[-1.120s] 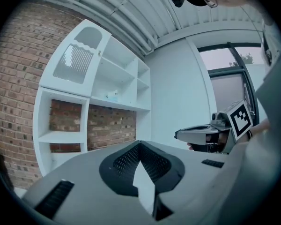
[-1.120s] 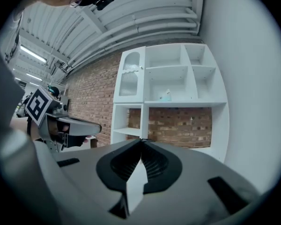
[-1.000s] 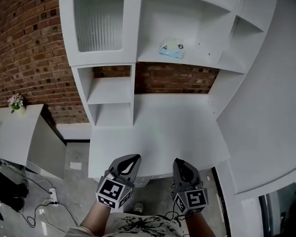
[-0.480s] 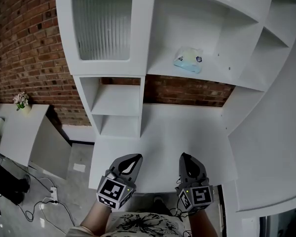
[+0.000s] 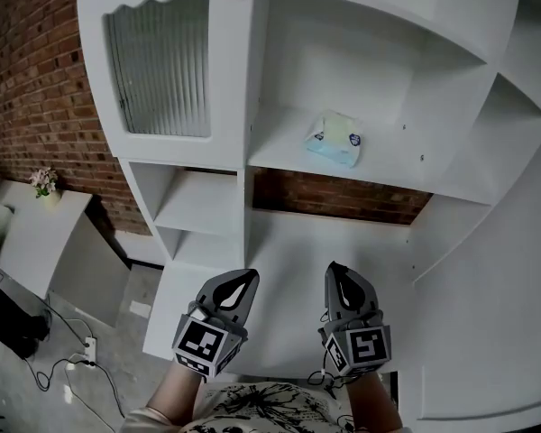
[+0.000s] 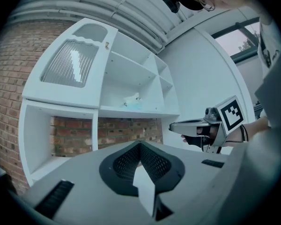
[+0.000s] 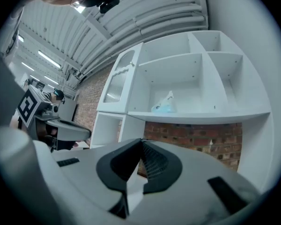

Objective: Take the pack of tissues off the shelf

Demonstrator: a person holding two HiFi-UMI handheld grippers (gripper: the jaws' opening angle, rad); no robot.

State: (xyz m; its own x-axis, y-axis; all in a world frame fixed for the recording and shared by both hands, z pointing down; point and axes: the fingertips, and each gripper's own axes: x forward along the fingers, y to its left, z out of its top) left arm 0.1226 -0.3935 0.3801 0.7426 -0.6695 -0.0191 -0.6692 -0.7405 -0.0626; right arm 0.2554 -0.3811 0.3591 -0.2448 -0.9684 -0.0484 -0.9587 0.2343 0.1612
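Since the soft pale-blue plastic pack of tissues (image 5: 335, 140) lies on the far white shelf (image 5: 398, 168), well apart from the left gripper (image 5: 242, 282) and right gripper (image 5: 339, 276), both pressed together and empty, I'd guess it's light and squishy, so pinch gently across its narrow middle.

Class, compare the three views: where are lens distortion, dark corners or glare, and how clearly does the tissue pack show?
Head view: even light, shelf edges bowed, tissue pack clear. Left gripper view: fisheye circle with black corners, glare on the ribbed cabinet door, pack tiny. Right gripper view: black corners again, bright ceiling lights, pack small.
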